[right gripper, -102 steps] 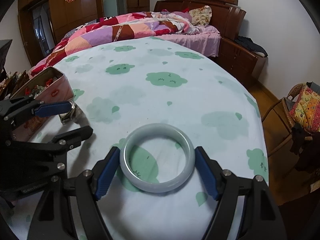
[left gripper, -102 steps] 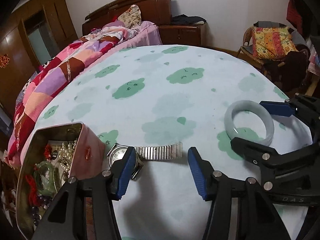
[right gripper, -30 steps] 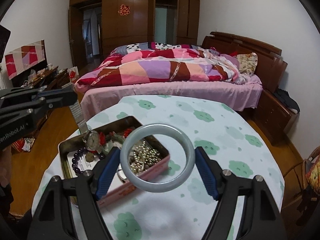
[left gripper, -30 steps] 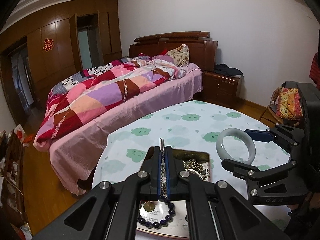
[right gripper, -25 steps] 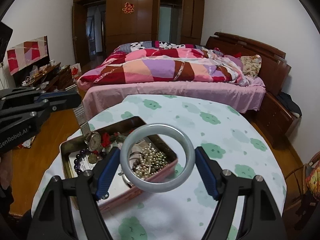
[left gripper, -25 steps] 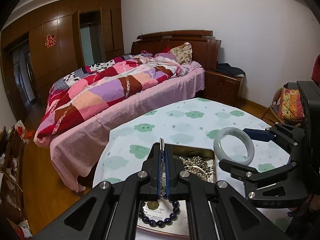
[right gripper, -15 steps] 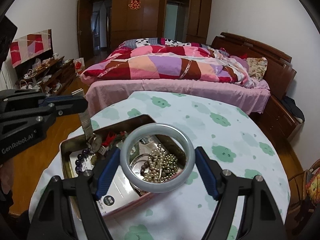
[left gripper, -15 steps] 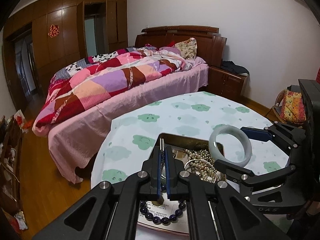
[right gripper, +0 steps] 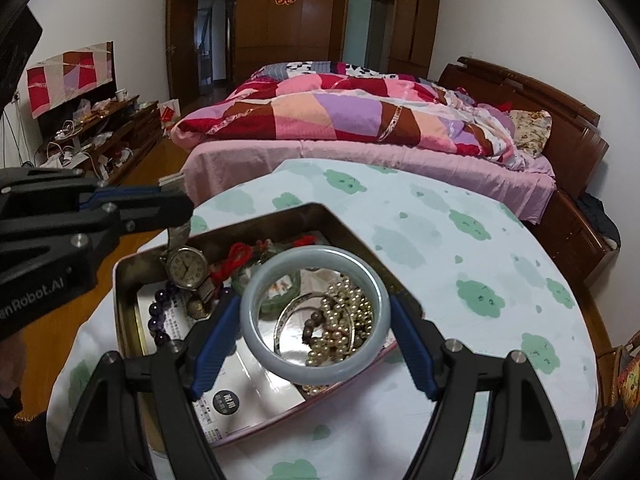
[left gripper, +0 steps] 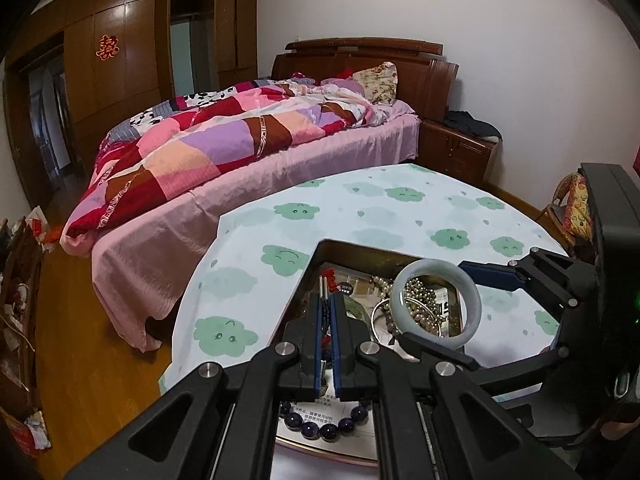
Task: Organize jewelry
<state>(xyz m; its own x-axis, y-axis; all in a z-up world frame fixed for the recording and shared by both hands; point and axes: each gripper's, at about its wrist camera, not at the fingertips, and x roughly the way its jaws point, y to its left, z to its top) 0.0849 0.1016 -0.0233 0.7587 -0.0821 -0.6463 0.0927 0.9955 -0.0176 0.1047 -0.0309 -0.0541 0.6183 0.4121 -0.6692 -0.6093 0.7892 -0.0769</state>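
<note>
Round table with cloud-print cloth; open metal tin sits near its left edge, already holding pearls, a dark bead bracelet, red cord and a green piece. Right tool hangs over the tin's right half, spread wide and grasping the pale jade bangle across its outer rim, one pad on each side. Bangle lies roughly flat, its hole facing up toward the camera, so no real long axis. Judged stiff, smooth, slippery, fairly heavy for its size and chip-prone, so the across-the-width grip suits it and a low set-down beats a drop. Left tool is clenched on the metal strap of the wristwatch, over the tin's far-left corner. Watch hangs below the pads with strap running up-down, dial facing the right wrist camera, case low at the tin's contents; contact cannot be told. Strap looks flexible and slick, likely to swing; case glass fragile.
</note>
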